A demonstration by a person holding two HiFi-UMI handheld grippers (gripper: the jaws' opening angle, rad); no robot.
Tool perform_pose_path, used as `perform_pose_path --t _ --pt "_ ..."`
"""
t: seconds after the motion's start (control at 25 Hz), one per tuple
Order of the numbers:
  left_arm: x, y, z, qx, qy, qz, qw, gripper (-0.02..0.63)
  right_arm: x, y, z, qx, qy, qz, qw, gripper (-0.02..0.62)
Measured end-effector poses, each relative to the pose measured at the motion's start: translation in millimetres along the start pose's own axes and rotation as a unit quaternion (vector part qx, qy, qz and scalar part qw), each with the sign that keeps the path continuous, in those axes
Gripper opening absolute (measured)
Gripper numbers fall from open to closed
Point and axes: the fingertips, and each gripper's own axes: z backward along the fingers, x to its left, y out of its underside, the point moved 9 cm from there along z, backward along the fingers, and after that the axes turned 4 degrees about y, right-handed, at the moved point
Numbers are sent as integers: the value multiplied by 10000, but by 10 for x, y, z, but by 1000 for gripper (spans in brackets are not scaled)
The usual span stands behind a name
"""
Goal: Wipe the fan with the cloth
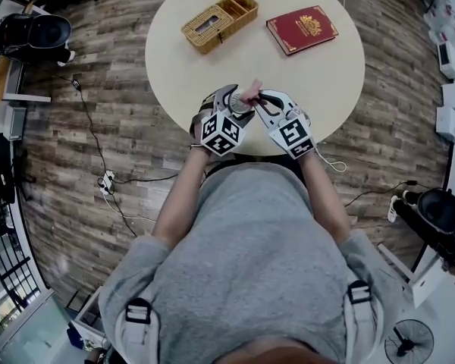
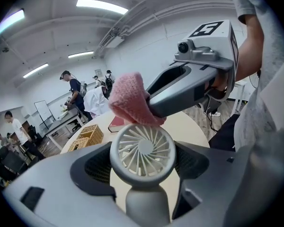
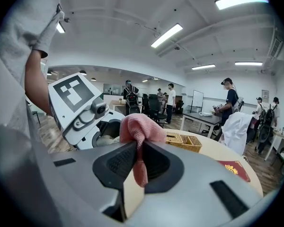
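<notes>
1. Fan [image 2: 142, 148], small and white with a round grille, sat clamped between the jaws of the left gripper [image 2: 141, 165], which were closed in on its housing. It was held just above the near edge of a round table [image 1: 318, 74].
2. A pink cloth [image 3: 139, 126] was pinched in the right gripper [image 3: 139, 162], whose jaws were shut tight on a fold. The cloth's bunched end touched the fan's top rim.
3. In the head view, the two grippers almost hid the fan, and only a scrap of pink showed between them. Only the left gripper view showed the grille face-on.
4. In the right gripper view, the fan was only a pale shape behind the cloth, hard to make out.
5. Farther across the table lay a wicker basket [image 1: 220, 21] and a red book [image 1: 302, 29], both well apart from the grippers.
6. Farthest off, people [image 3: 229, 103] stood among desks. They appeared only in the gripper views.
</notes>
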Motion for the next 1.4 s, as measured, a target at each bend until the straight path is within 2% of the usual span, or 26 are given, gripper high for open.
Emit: perform_pose_path --t 0.44,0.6,0.92,1.24,1.4 --pt "87 42 28 153 -38 -107 9998 382 133 -262 -267 -151 -438 398 9981 43" --pt "100 23 24 127 -19 -110 9999 382 210 -278 -333 -164 -721 496 9960 43" --pt "210 71 61 141 -148 -19 9998 382 282 -194 -336 -16 -1230 379 9917 43" --pt "294 37 95 154 -219 35 9996 382 156 -156 -218 -30 -954 409 9946 43" --pt "294 -15 70 202 -227 12 9995 382 130 -179 -239 -9 -743 621 9953 43"
